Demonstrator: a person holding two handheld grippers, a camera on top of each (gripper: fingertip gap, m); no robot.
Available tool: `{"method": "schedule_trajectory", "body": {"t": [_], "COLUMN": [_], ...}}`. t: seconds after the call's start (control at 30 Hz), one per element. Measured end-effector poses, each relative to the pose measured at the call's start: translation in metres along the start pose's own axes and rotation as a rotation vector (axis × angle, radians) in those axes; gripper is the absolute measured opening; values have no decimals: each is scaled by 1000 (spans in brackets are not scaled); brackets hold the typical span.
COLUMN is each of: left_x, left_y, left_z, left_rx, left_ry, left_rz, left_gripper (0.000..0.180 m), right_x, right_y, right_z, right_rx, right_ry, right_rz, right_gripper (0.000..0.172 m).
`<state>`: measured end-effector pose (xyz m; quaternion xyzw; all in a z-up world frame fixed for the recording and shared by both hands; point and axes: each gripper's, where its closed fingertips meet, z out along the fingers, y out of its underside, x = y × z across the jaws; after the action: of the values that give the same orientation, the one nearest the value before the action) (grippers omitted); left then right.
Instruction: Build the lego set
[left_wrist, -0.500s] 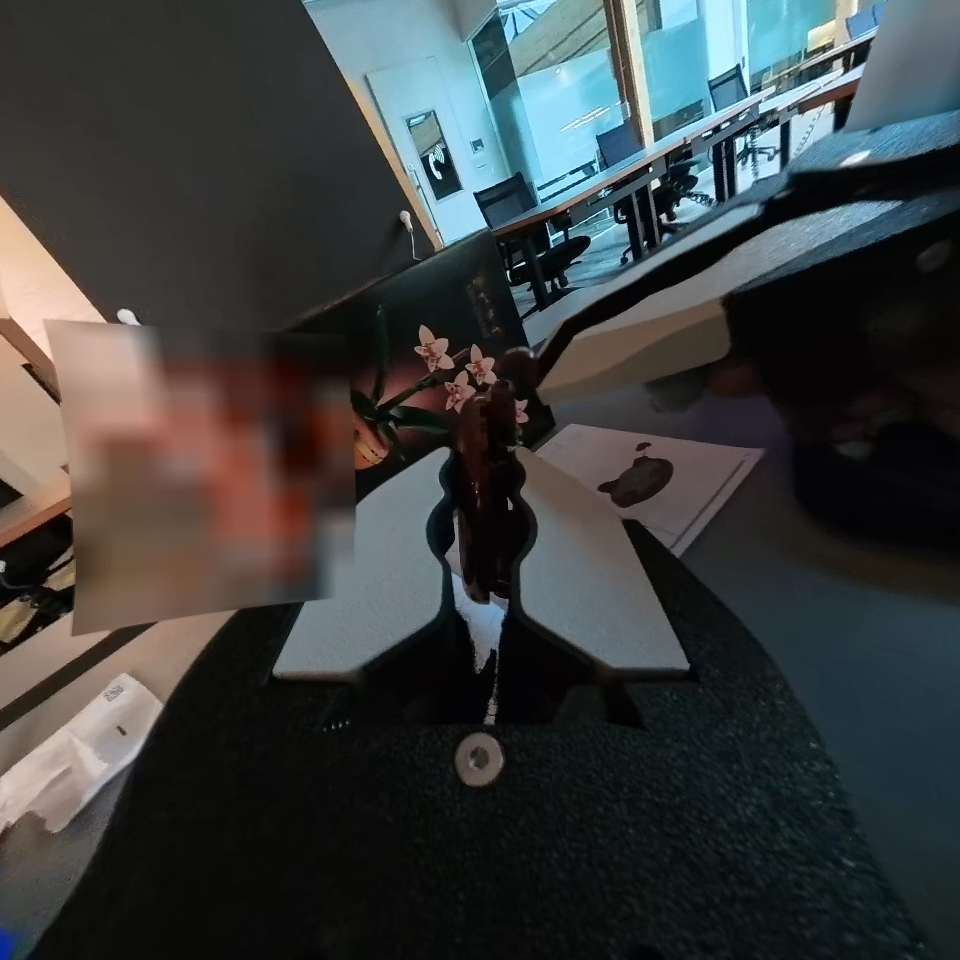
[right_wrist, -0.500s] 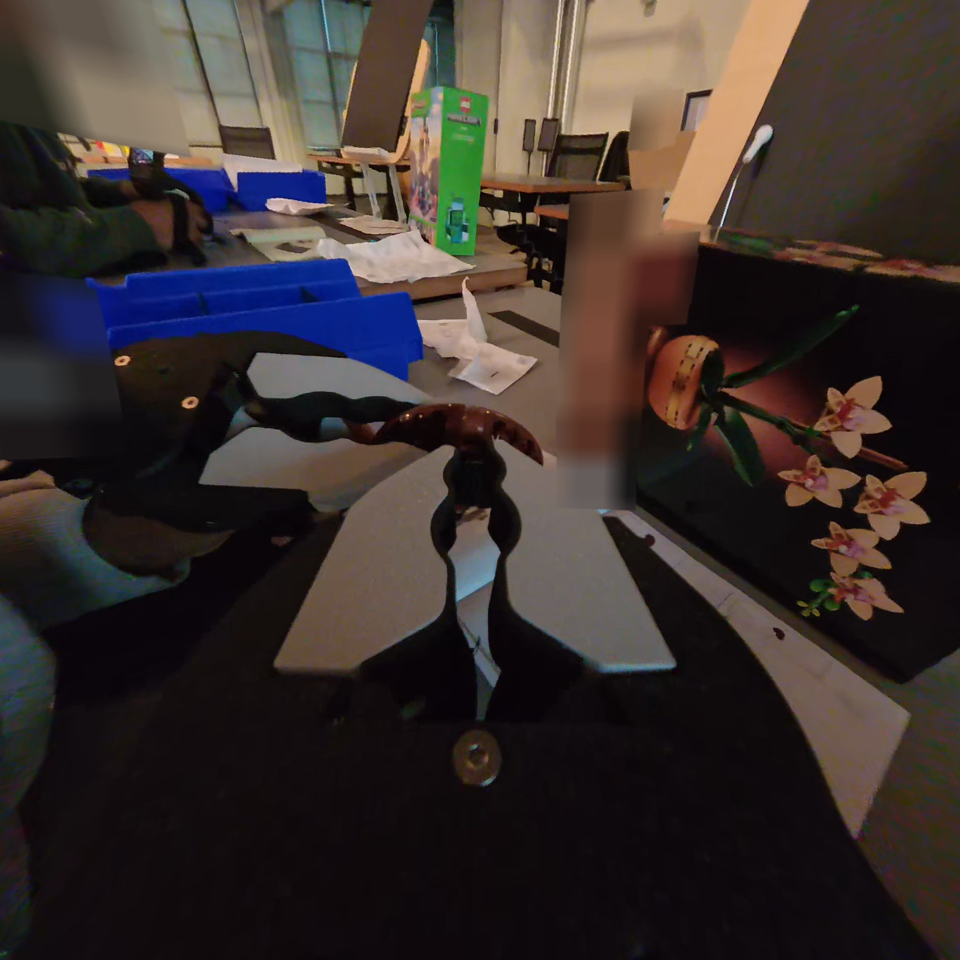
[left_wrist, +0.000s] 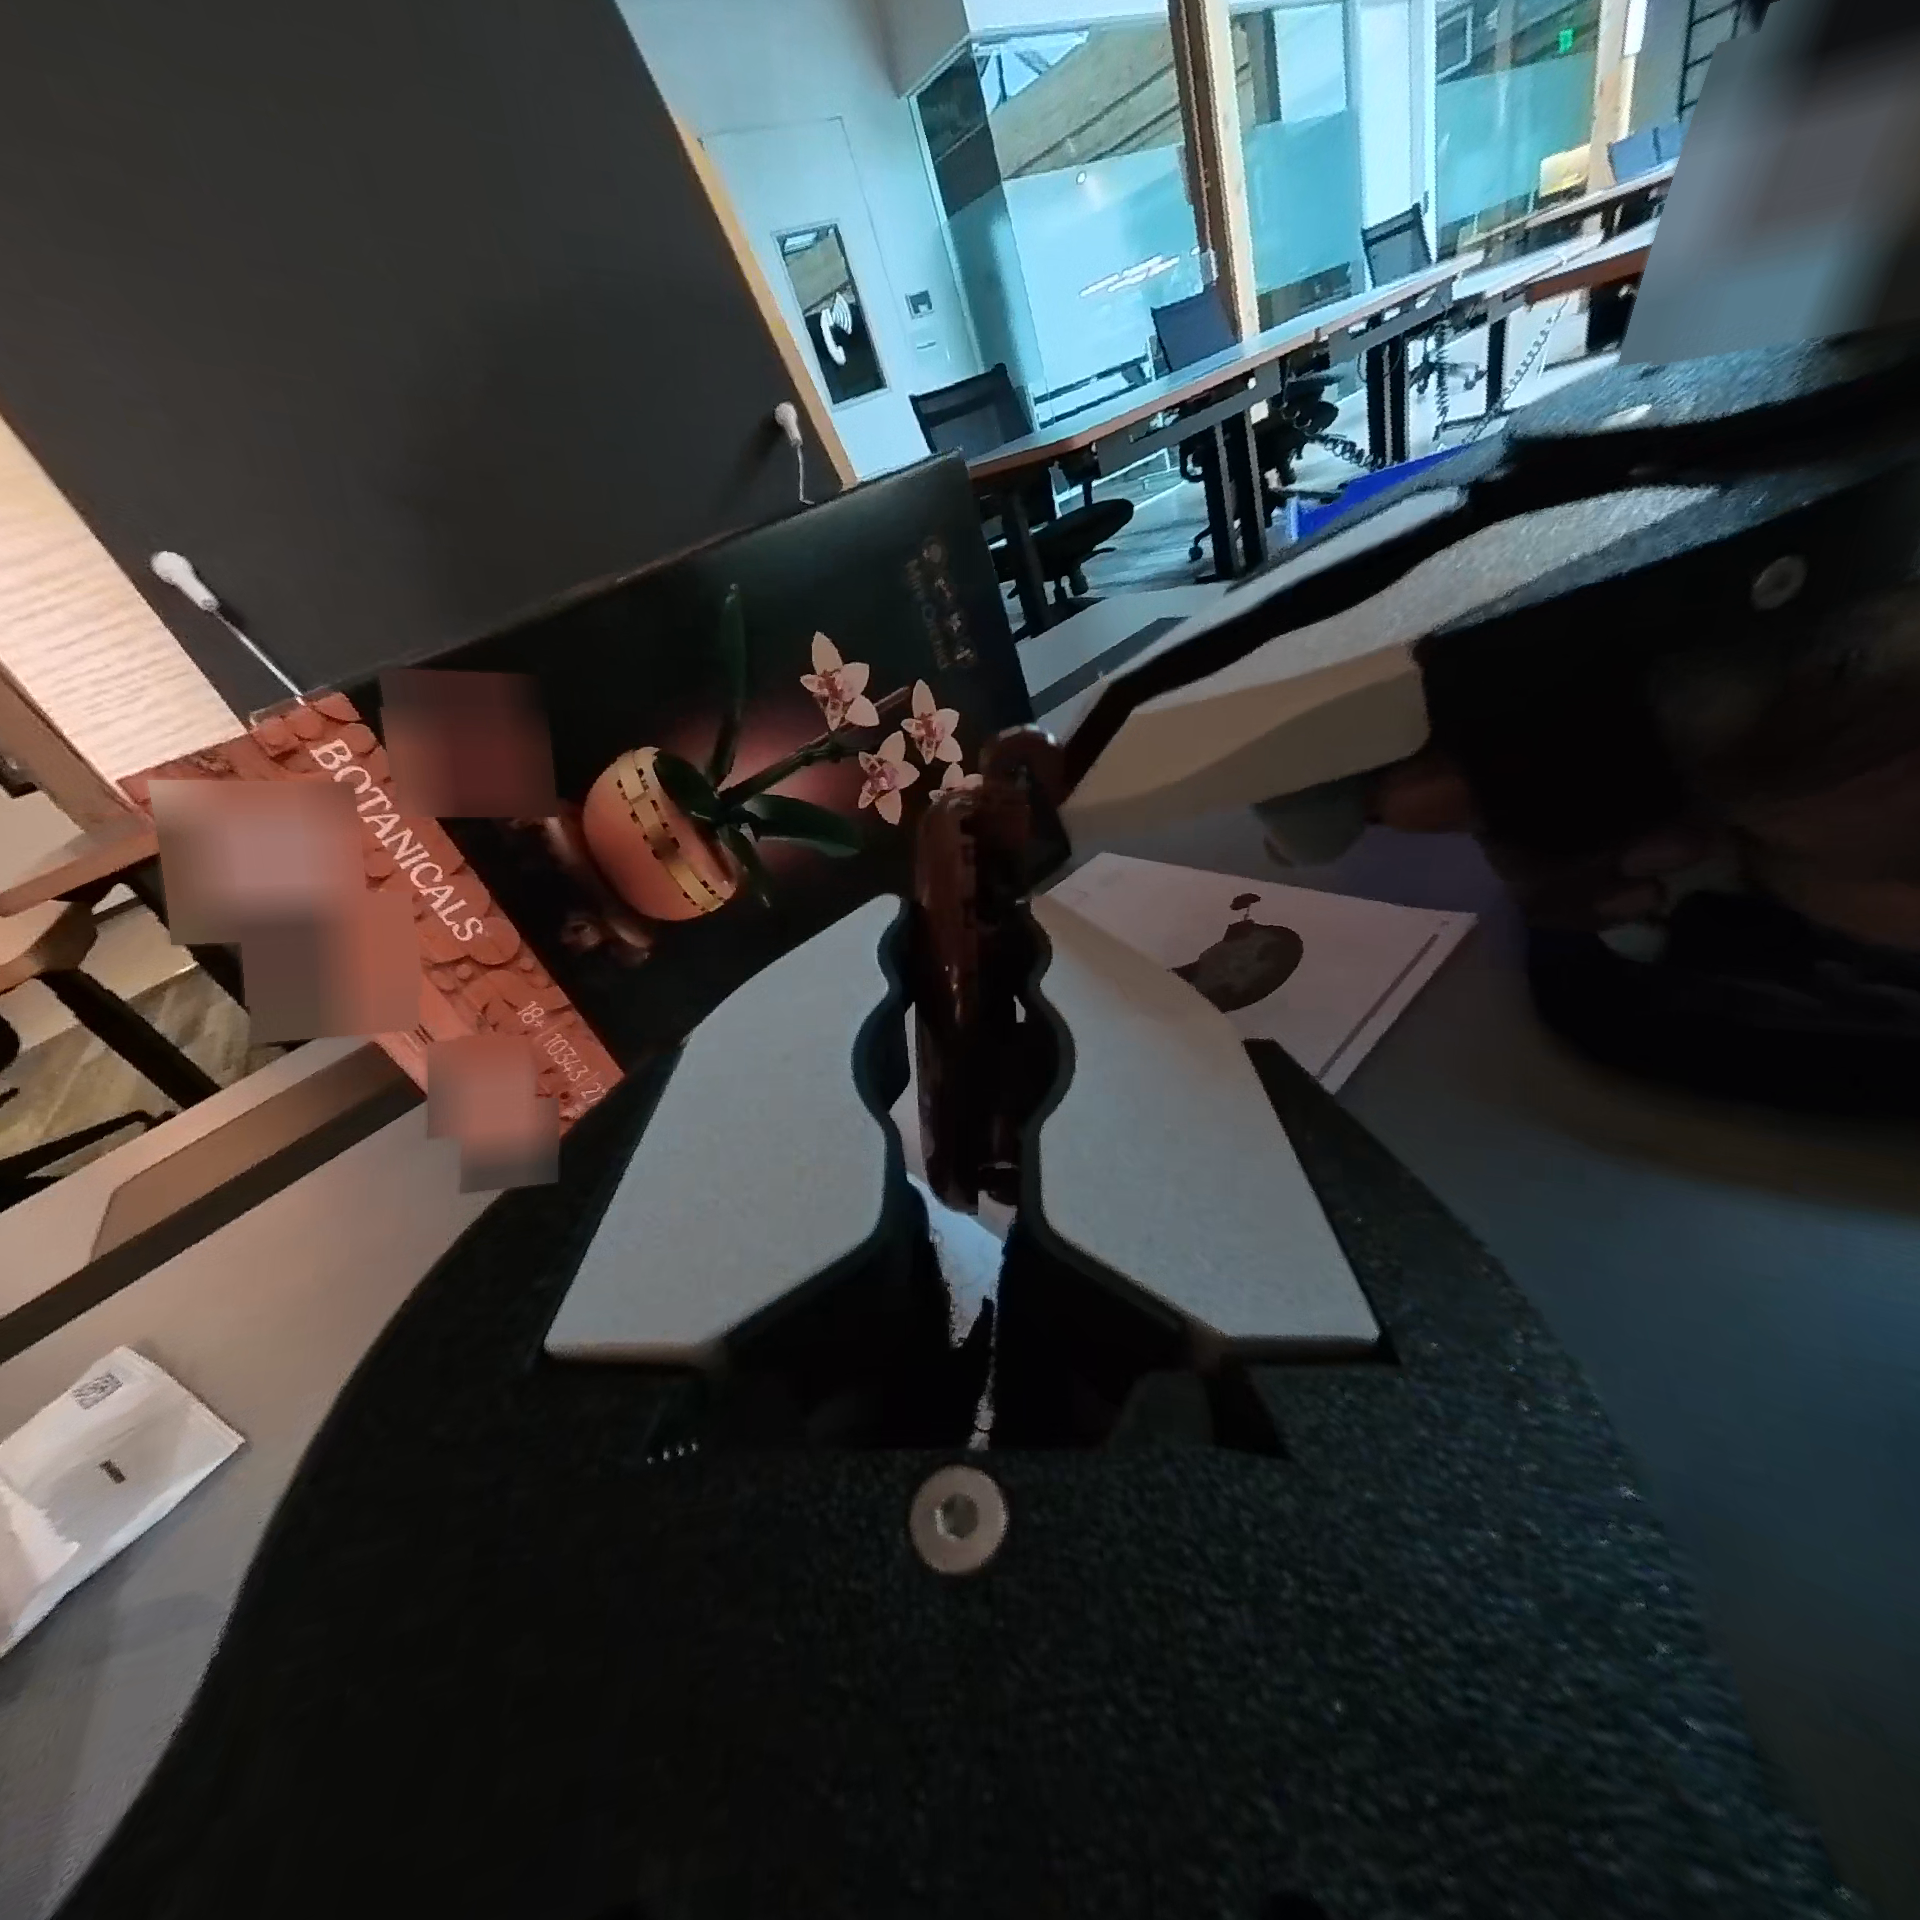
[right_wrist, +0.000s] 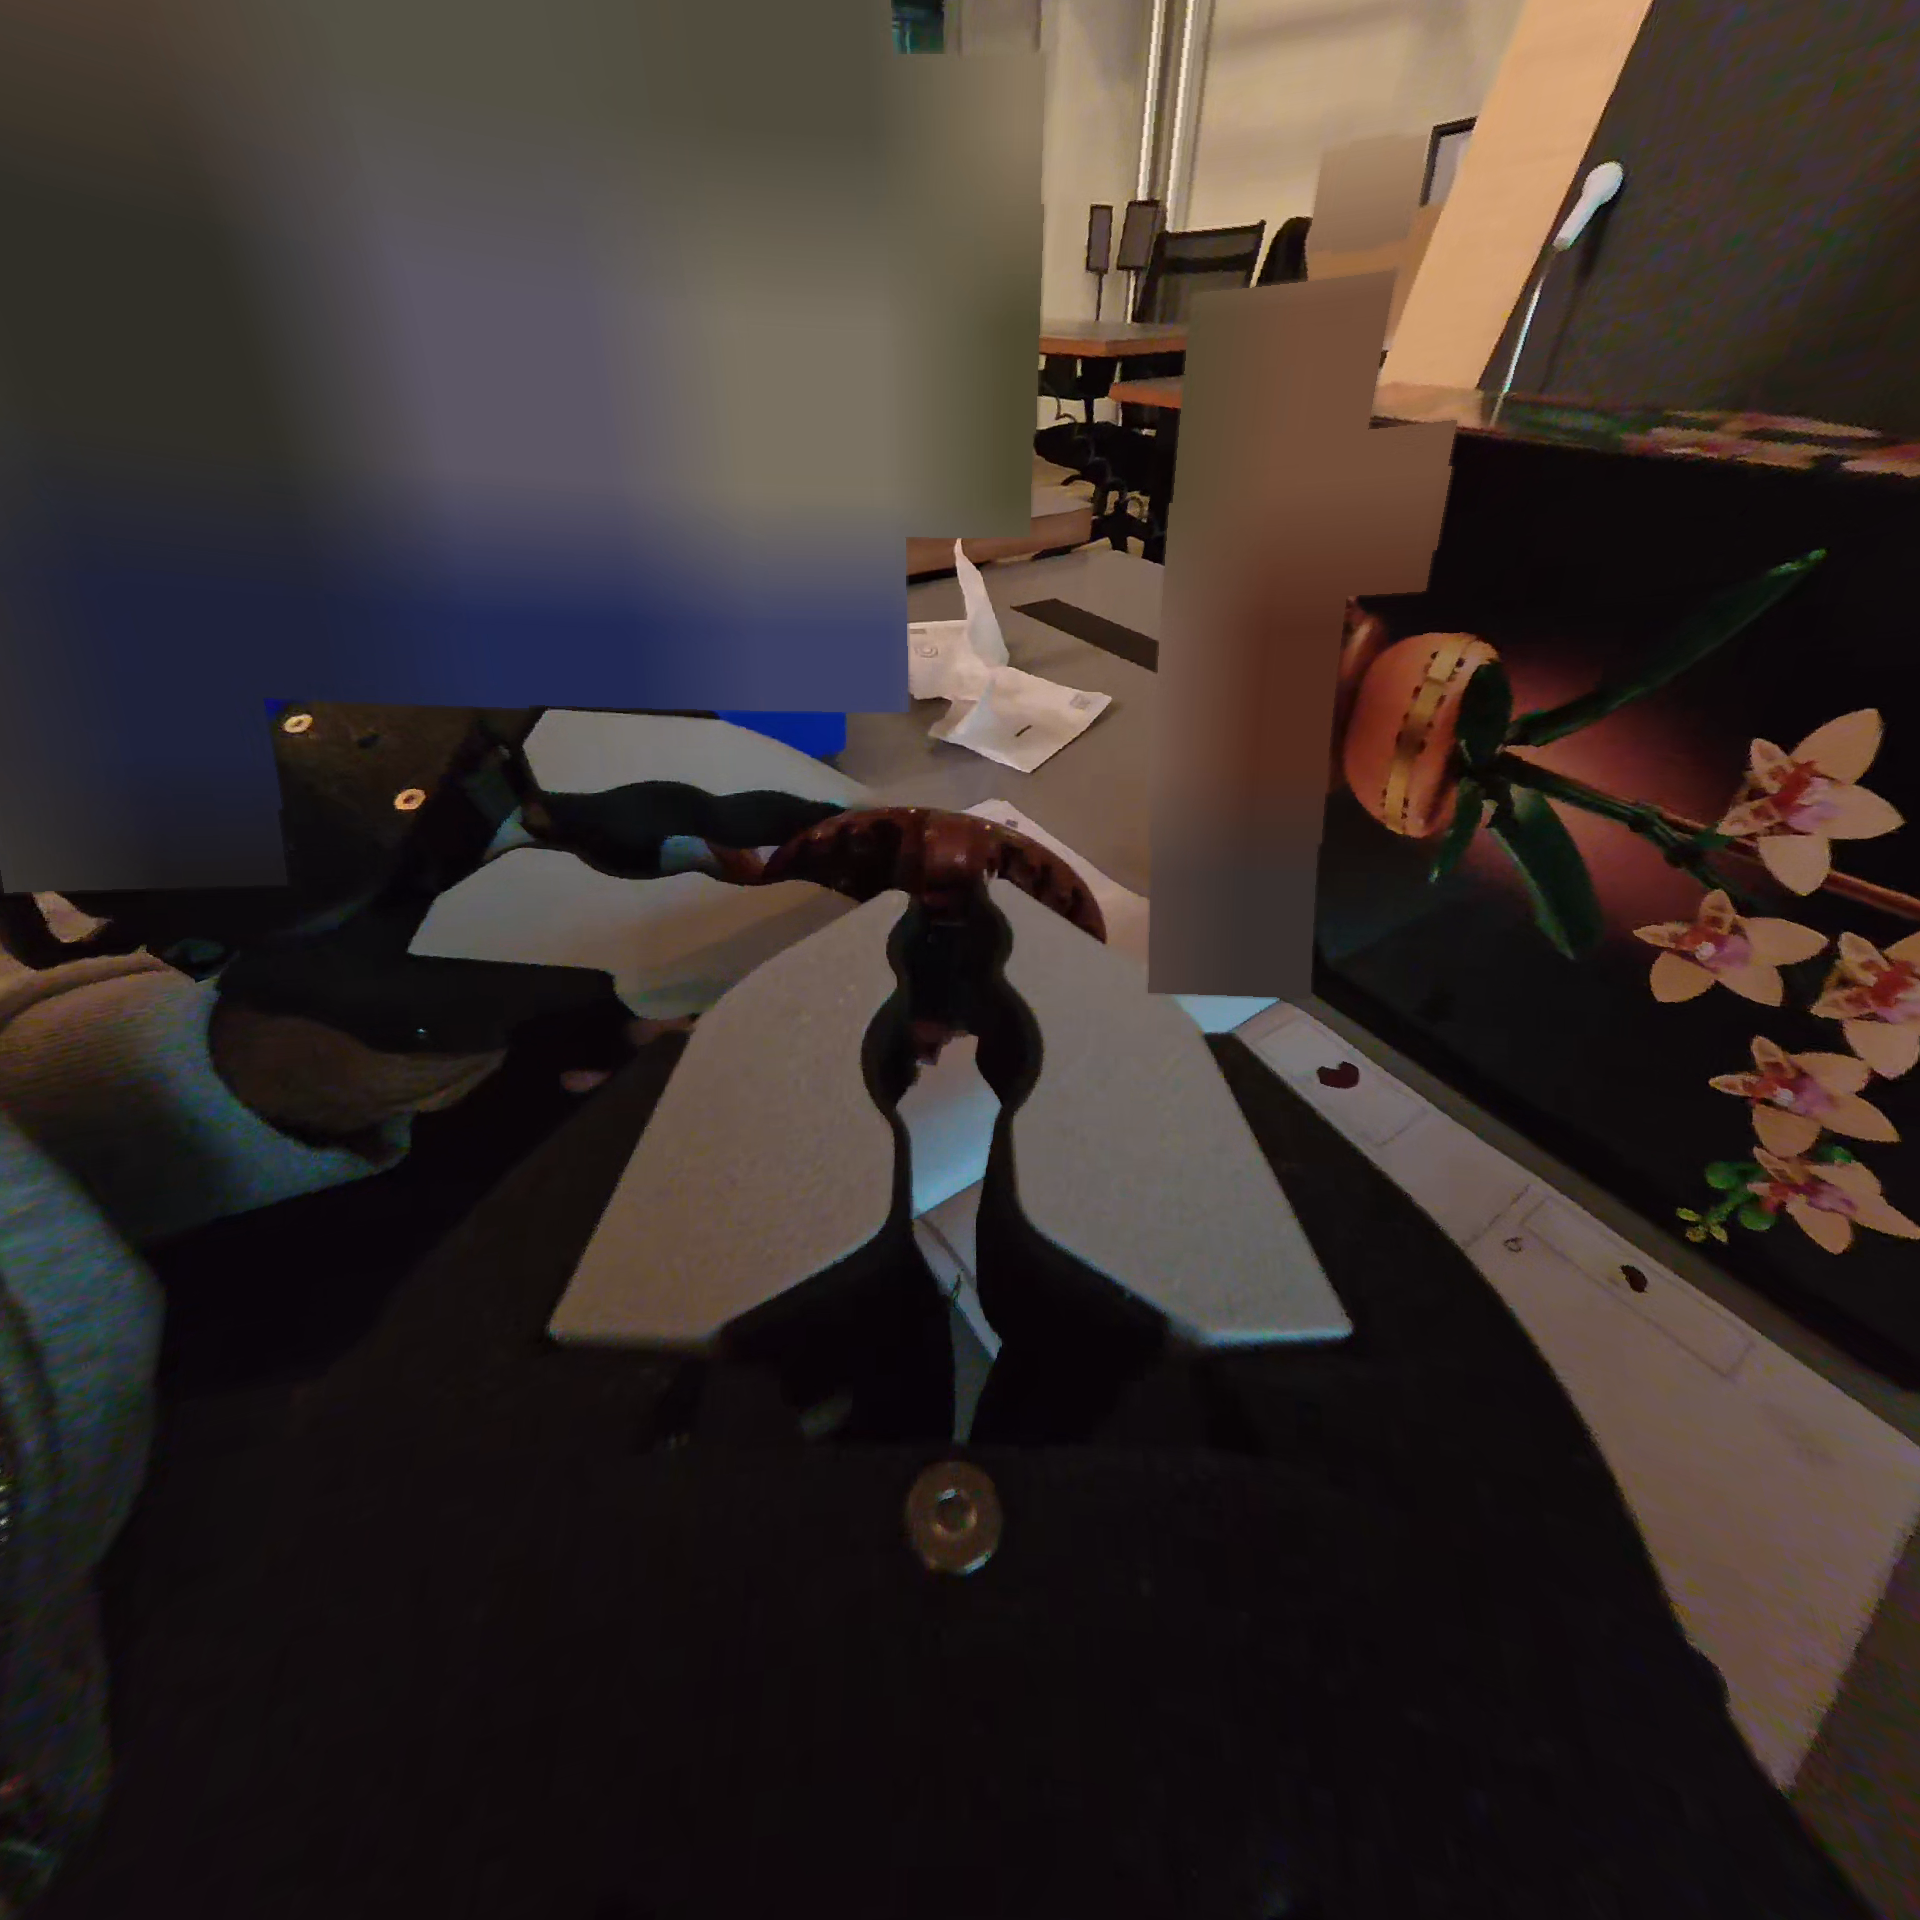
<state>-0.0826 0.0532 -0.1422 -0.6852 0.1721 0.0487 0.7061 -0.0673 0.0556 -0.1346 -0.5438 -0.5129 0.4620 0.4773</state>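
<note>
The left gripper (left_wrist: 971, 935) has its two fingers clamped on a dark red-brown curved piece (left_wrist: 961, 1018), which looks built from small bricks. The piece stands on edge between the pads and reaches past the fingertips. There the right gripper (right_wrist: 951, 935) takes the same piece: its fingers are nearly together and pinch the middle of the brown arc from below. The two ends of the arc stick out to the left and right of its fingertips. The piece is thus held by both grippers at once, above the grey table (left_wrist: 1558, 1299), and does not rest on it.

Behind the left fingertips stands a black box (left_wrist: 790, 644) with a picture of an orchid in a round pot. It has a terracotta strip with white lettering down one side and a small logo near the upper corner. To the right of the right fingers the same box is near, and a white instruction sheet (right_wrist: 1558, 1403) with small drawings of parts lies in front of it. Beyond the right fingertips lie torn white paper bags (right_wrist: 997, 696) with small printed codes. Another such bag (left_wrist: 94, 1455) lies far to the left of the left fingers.
</note>
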Motion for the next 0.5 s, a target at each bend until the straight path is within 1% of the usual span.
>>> {"method": "schedule_trajectory", "body": {"t": [0.13,0.33,0.5], "left_x": [-1,-2,-3], "left_y": [0,0,2], "left_z": [0,-1,-3], "left_rx": [10,21,8], "left_ry": [1,3,-29], "left_rz": [-32,-83,4], "left_gripper": [17,16,16], "right_x": [1,0,-1], "right_y": [1,3,7], "right_z": [2,5,7], "right_rx": [-3,5,-70], "right_ry": [-6,-42,-60], "right_rz": [19,113,92], "right_gripper": [6,6,6]}}
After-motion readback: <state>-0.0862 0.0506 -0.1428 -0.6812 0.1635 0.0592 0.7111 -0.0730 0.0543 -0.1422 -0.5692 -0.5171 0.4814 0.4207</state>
